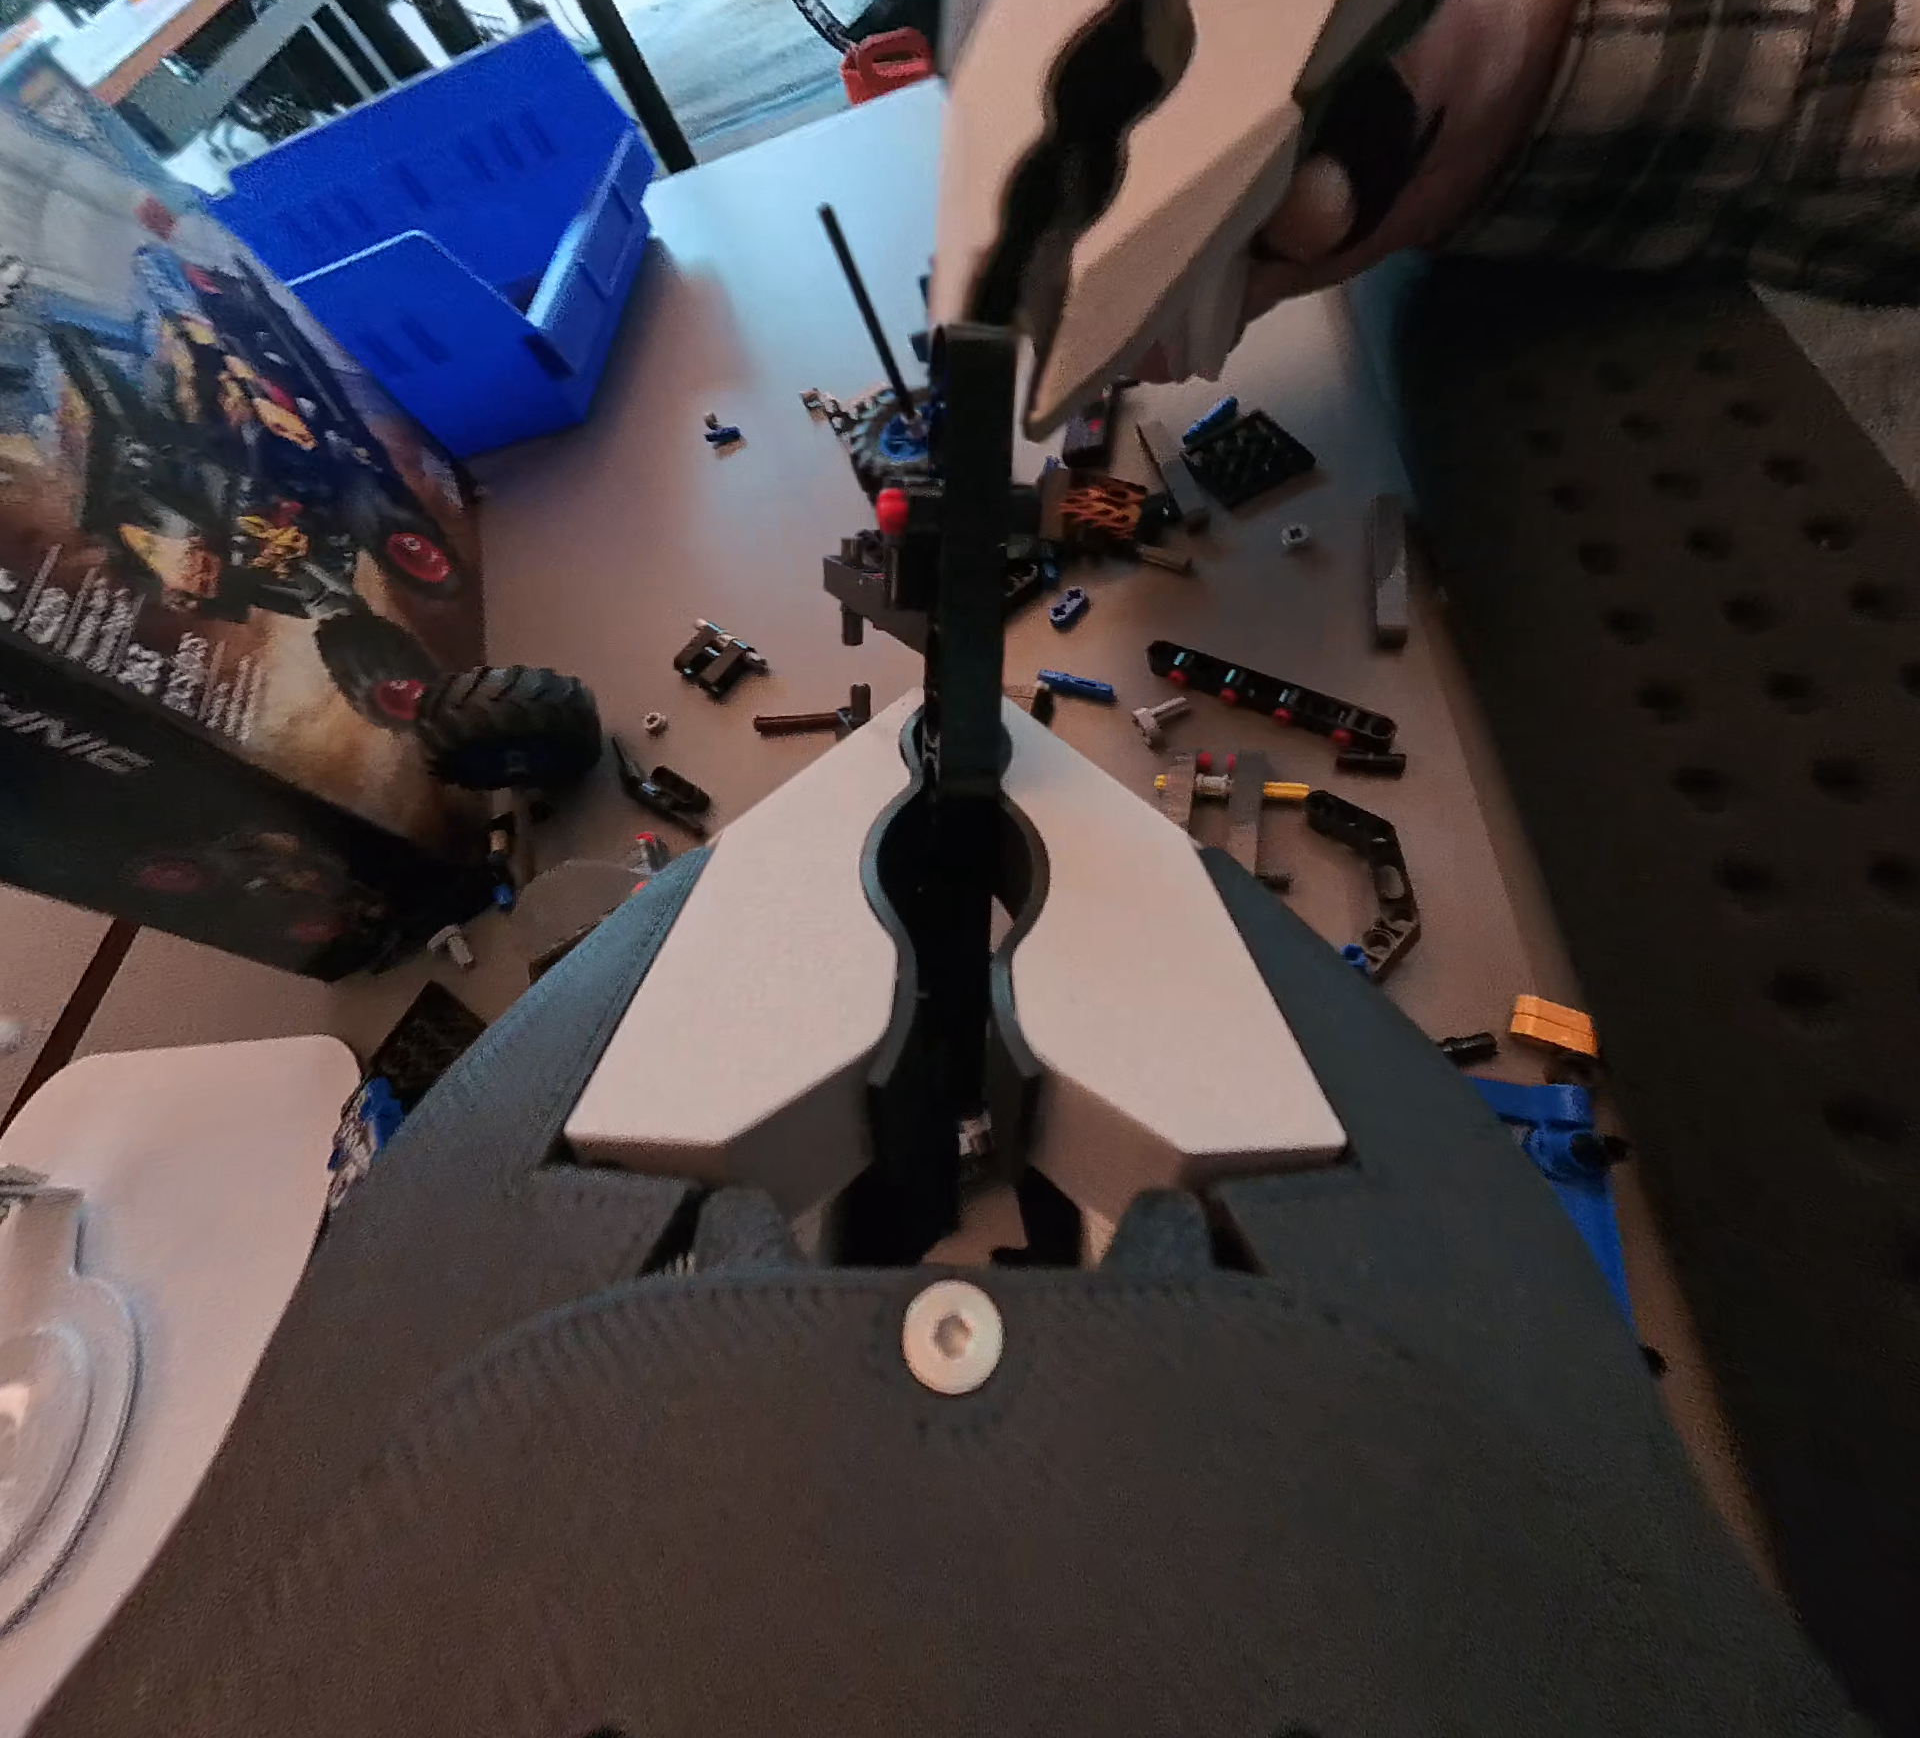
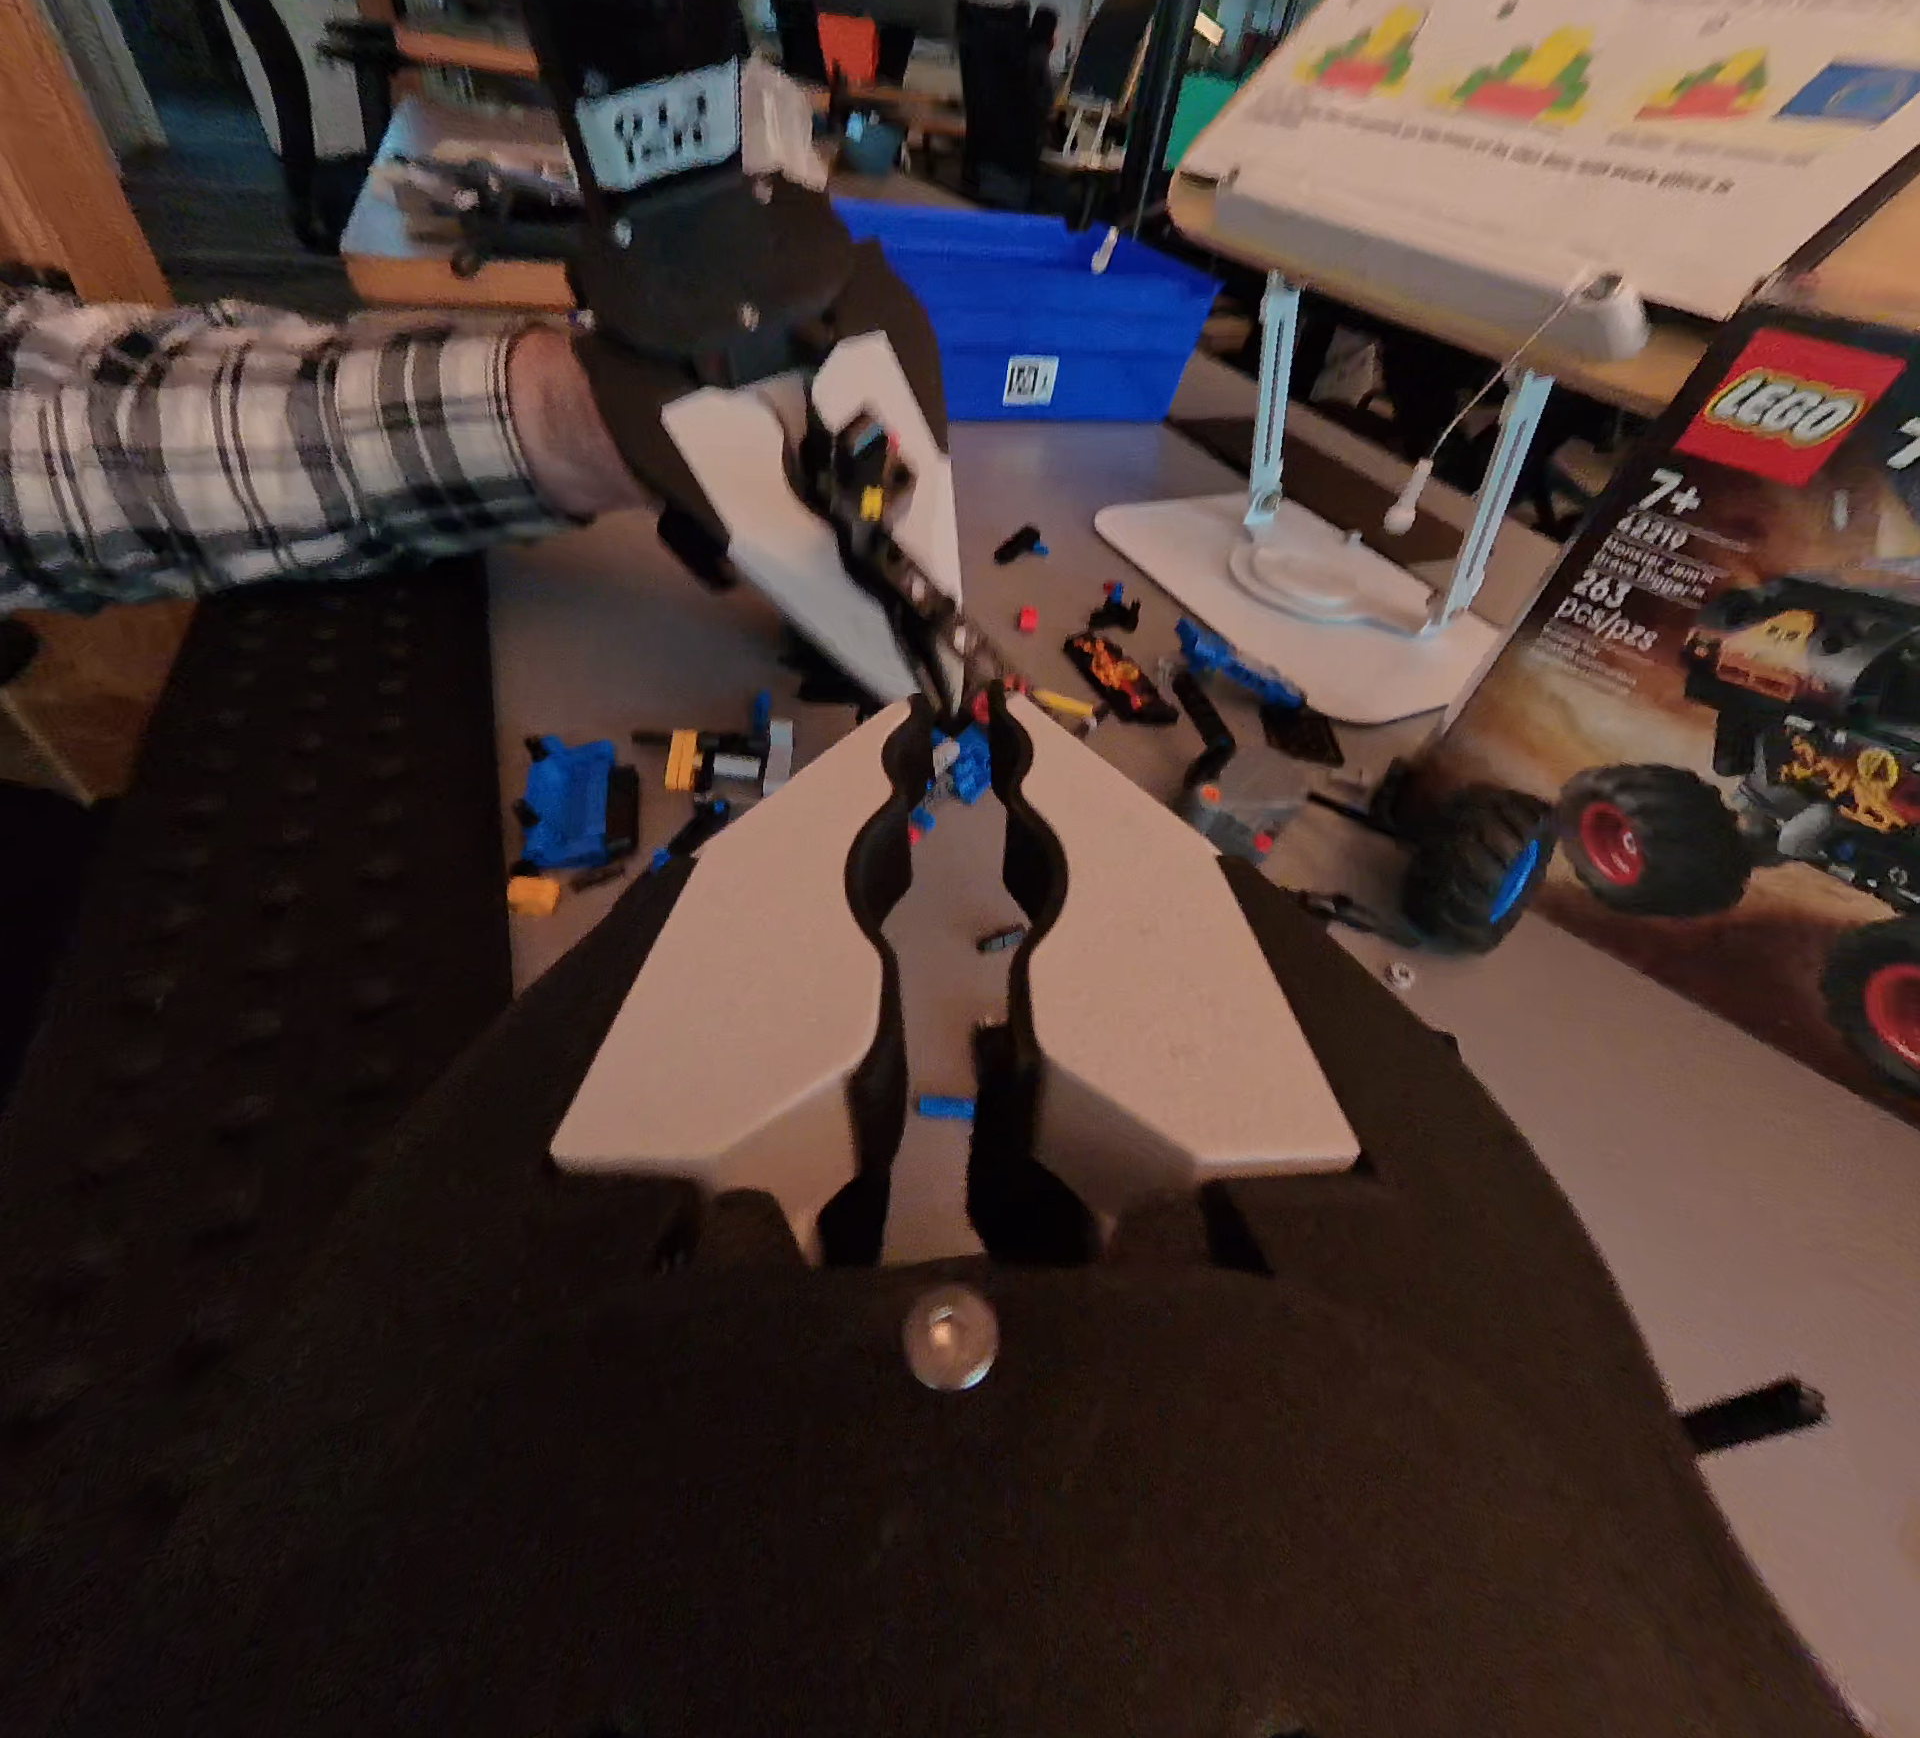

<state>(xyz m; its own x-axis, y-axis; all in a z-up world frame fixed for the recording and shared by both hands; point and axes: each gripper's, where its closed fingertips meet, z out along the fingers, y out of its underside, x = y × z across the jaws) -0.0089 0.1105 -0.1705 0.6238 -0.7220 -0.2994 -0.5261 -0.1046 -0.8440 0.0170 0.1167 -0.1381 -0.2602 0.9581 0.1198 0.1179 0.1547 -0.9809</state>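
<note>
Clamping a long black plastic beam assembly [image 1: 971, 545], the left gripper [image 1: 961, 753] presents its upper end to the right gripper [image 1: 1003, 327], whose fingers stand slightly parted, gripping nothing, above scattered toy bricks [image 1: 1273, 712].

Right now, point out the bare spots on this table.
Bare grey table lies between the blue bin and the brick pile, and in front of the toy box. It is crowded beneath both grippers.
</note>
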